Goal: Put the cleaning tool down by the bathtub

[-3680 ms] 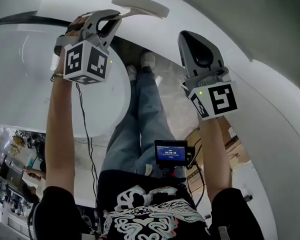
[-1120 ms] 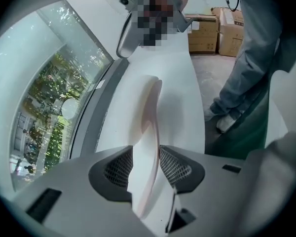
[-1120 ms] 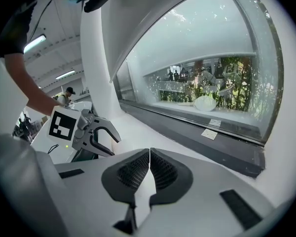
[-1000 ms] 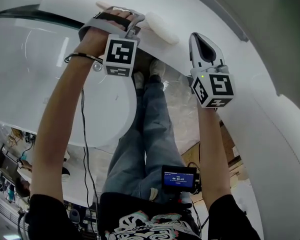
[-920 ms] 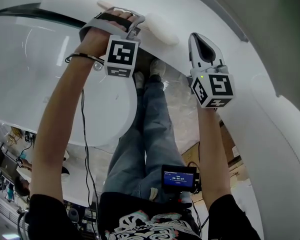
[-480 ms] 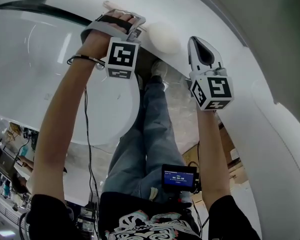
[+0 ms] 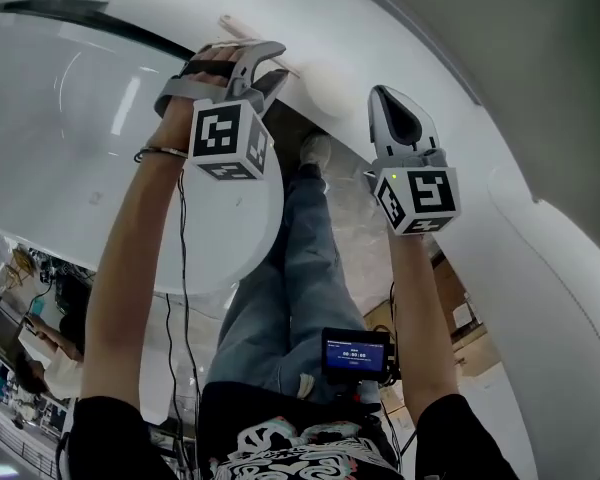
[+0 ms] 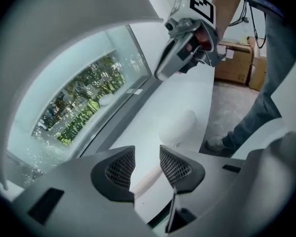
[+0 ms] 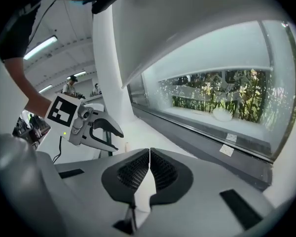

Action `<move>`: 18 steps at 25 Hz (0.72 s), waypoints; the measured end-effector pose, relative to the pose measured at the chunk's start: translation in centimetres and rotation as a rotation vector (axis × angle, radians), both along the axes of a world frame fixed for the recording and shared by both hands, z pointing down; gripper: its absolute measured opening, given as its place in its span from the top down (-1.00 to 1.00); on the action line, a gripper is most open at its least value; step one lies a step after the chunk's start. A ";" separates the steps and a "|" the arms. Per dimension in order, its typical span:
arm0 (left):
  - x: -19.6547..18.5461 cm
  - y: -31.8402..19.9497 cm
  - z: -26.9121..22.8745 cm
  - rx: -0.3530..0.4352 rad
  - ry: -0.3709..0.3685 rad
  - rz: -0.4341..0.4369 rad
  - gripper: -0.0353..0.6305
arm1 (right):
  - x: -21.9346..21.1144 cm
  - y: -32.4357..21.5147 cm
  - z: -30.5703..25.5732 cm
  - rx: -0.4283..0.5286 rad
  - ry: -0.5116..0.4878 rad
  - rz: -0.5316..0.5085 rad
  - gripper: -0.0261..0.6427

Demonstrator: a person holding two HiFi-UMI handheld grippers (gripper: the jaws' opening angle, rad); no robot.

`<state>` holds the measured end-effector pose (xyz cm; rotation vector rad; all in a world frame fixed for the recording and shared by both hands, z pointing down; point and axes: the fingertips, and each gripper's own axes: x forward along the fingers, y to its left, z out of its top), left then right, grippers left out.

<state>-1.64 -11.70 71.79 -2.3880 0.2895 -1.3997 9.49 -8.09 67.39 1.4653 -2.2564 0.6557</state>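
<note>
The cleaning tool (image 7: 325, 86) is lying on the bathtub ledge (image 7: 390, 28), near its edge. The left gripper (image 8: 147, 162) is hovering with jaws released over the handle, and the right gripper (image 9: 149, 157) is idling, clenched on nothing. Only backing away seems left.

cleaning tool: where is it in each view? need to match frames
Head view: cleaning tool top centre, lying on the white ledge.
Left gripper view: centre, handle running back between the left gripper's open jaws.
Right gripper view: not clearly visible.
Shared landmark: the ledge, in all three.
</note>
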 end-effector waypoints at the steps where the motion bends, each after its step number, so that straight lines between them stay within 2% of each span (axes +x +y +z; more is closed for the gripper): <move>1: -0.3 0.1 -1.3 0.008 0.037 -0.026 0.41 | -0.7 0.0 -0.8 0.007 0.000 -0.013 0.84; 4: -1.5 0.4 -4.7 0.019 0.120 -0.114 0.51 | -2.5 -0.3 -3.6 0.032 -0.001 -0.045 0.84; 8: -3.1 2.0 -9.3 -0.007 0.205 -0.247 0.65 | -4.4 0.8 -7.7 0.041 -0.018 -0.057 0.84; 12: -4.3 0.8 -15.7 0.013 0.344 -0.389 0.80 | -6.1 -0.4 -13.0 0.123 -0.019 -0.108 0.84; 15: -5.6 1.2 -20.8 -0.033 0.452 -0.486 0.83 | -7.1 0.0 -17.6 0.157 -0.020 -0.117 0.84; 18: -7.2 2.0 -26.1 -0.069 0.514 -0.562 0.84 | -7.6 0.8 -22.7 0.169 -0.021 -0.117 0.84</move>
